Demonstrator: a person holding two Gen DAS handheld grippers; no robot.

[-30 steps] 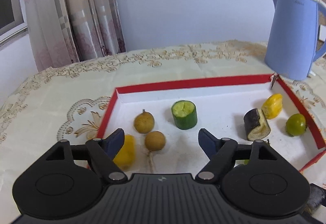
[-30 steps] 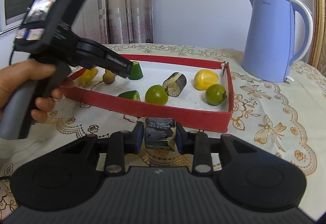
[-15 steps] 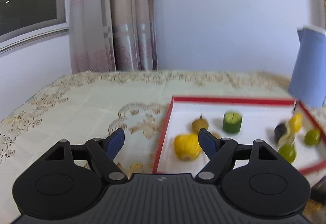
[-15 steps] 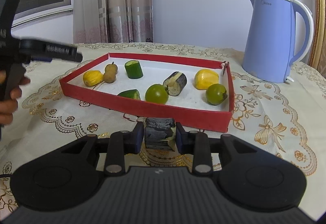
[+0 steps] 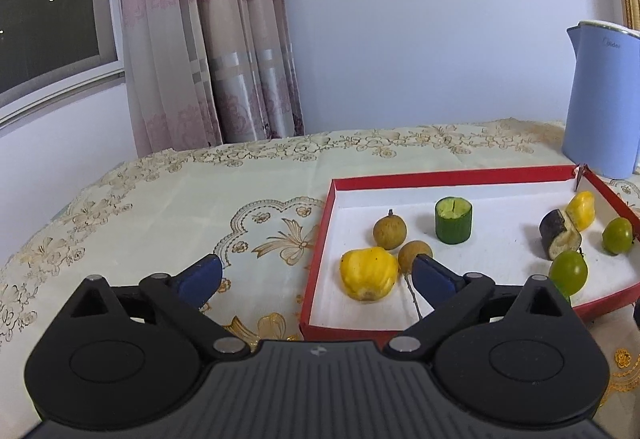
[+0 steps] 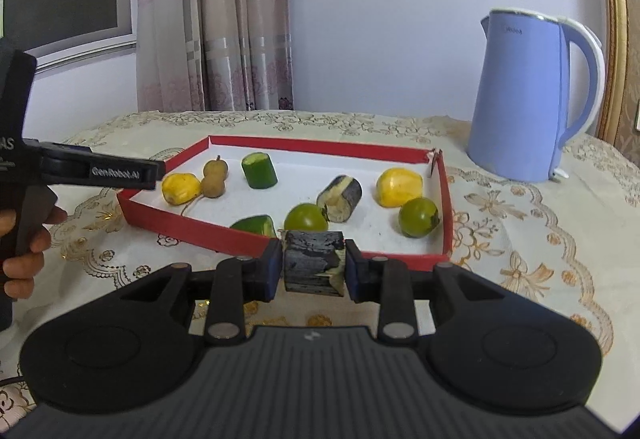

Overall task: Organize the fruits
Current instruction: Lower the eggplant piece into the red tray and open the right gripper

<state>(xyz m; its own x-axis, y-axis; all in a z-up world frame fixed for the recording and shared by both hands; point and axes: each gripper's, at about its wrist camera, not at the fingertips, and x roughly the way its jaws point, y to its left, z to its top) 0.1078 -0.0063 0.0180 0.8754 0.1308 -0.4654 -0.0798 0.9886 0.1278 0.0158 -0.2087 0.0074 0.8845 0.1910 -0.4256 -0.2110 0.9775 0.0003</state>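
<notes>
In the red tray (image 6: 447, 199) on the desk (image 6: 520, 239) are counted two yellow fruits (image 6: 181, 188), two brown longans (image 6: 213, 186), two green tomatoes (image 6: 418, 216), two cucumber pieces (image 6: 259, 170) and one dark eggplant piece (image 6: 340, 198). A second eggplant chunk (image 6: 313, 268) is clamped in the right claw (image 6: 313, 271) before the tray. The left claw (image 5: 316, 277), just widened, is held empty.

Black ribbed gripper (image 5: 316, 279) body, blue fingertips (image 5: 202, 275), silver screws
</notes>
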